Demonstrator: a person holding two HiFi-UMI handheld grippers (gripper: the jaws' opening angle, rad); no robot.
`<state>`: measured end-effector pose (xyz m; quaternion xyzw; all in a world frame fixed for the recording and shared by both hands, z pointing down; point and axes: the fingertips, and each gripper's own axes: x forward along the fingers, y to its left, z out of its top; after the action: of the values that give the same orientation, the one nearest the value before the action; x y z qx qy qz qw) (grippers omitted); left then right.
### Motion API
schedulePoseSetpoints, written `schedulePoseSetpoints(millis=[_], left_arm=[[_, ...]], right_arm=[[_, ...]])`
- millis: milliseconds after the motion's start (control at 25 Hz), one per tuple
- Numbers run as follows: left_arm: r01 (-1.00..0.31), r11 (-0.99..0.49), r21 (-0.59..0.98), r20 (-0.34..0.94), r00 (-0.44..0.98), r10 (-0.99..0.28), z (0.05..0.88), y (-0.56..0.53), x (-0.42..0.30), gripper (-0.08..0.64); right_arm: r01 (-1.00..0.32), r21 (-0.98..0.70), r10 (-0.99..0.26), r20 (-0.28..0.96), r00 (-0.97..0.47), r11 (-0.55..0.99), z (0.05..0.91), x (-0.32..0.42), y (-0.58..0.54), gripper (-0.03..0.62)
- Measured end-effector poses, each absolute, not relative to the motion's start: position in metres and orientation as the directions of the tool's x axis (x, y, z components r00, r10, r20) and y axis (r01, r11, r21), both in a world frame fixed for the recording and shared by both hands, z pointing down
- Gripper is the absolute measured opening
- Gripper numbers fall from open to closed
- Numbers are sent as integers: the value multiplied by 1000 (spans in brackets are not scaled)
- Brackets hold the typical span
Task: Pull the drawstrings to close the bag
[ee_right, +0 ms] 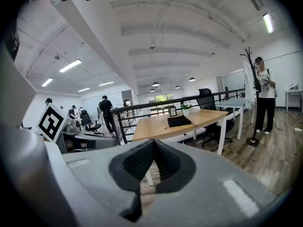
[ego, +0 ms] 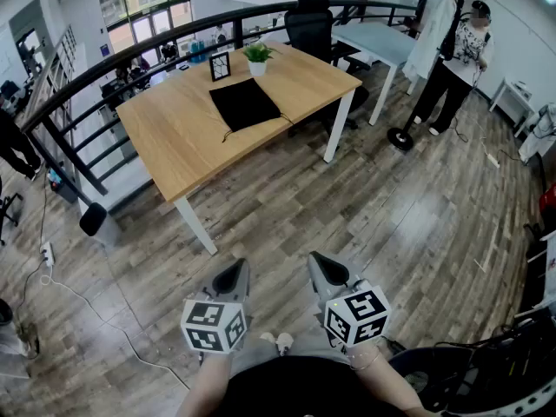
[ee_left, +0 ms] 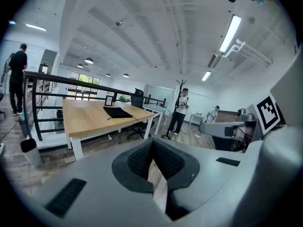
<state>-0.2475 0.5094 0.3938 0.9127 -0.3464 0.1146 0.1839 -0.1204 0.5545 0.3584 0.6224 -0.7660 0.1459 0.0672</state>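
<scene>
A flat black drawstring bag (ego: 244, 103) lies on the wooden table (ego: 174, 137), its thin cords trailing toward the near edge. It also shows small and far off as the bag (ee_left: 117, 112) in the left gripper view and the bag (ee_right: 179, 121) in the right gripper view. Both grippers are held low near my body, well short of the table. The left gripper (ego: 234, 278) is shut with nothing in it. Beside it, the right gripper (ego: 325, 268) is shut and empty too.
A small potted plant (ego: 257, 56) and a framed picture (ego: 220, 65) stand at the table's far edge. A black office chair (ego: 309, 24) sits behind it, a dark railing (ego: 104, 68) runs along the left. A person (ego: 456, 55) stands at the back right by a coat stand (ego: 401, 137).
</scene>
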Motion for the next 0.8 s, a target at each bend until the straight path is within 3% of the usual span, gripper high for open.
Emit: schedulePoseSetpoints(millis=[480, 800], left_arm=[[-681, -702, 208, 389, 716, -579, 405, 513, -254, 15], [-621, -756, 208, 318, 773, -548, 394, 510, -252, 15]], right_arm=[[-974, -163, -935, 292, -202, 160, 363, -120, 556, -2], [-966, -153, -928, 282, -244, 208, 364, -145, 554, 0]])
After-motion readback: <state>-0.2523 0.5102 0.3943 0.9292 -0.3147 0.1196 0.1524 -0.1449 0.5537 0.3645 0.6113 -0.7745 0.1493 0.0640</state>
